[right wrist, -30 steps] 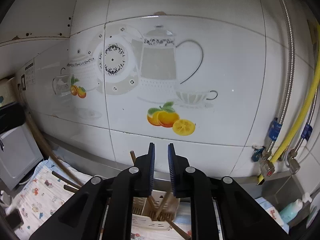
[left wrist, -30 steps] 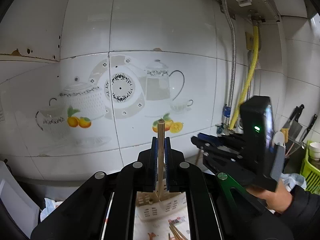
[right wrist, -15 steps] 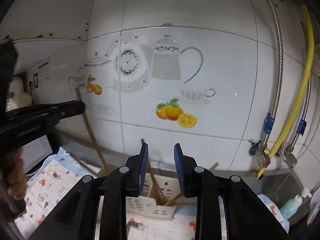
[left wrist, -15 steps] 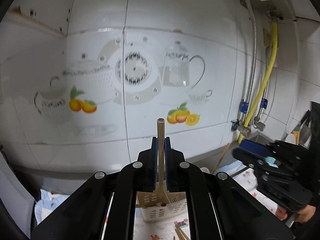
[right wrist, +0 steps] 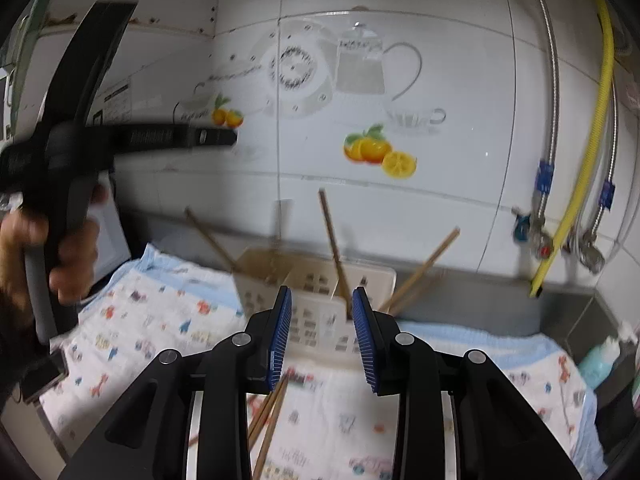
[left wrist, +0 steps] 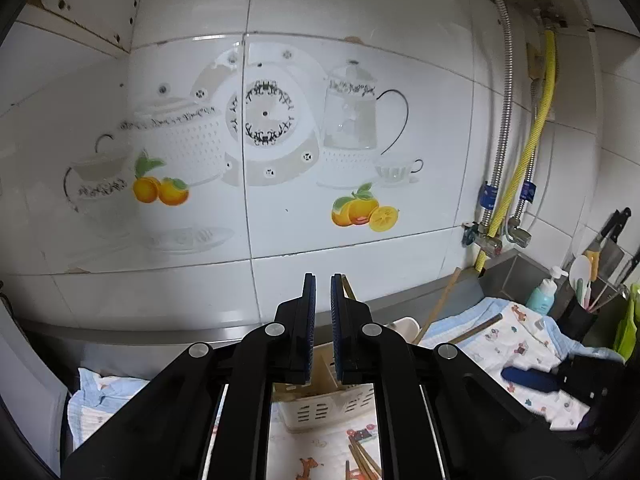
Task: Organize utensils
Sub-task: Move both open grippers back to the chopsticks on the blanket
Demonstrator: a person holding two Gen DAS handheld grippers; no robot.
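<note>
Left-wrist view: left claw point(left wrist: 322, 328) has its jaws nearly together with only a thin gap and nothing gripped between the pads; it hangs directly above the cream slotted utensil basket point(left wrist: 320, 408), which stands on the patterned cloth point(left wrist: 516, 344) covering the counter. Loose chopsticks point(left wrist: 362, 458) lie on the cloth below and slightly right of this claw, on the near side of the basket; at least two ends show, and the exact count cannot be told. Right-wrist view: right claw point(right wrist: 322, 334) has its jaws opening, with no object between them. The loose chopsticks point(right wrist: 268, 420) lie just below its left pad, long axes running from near-low toward the basket point(right wrist: 316, 300), roughly along the claw's pointing line. Three show here, though blur makes this uncertain. Four sticks stand slanted in the basket. Judgement: the right claw is nearer the loose chopsticks and must drop and shift slightly left to straddle one.
</note>
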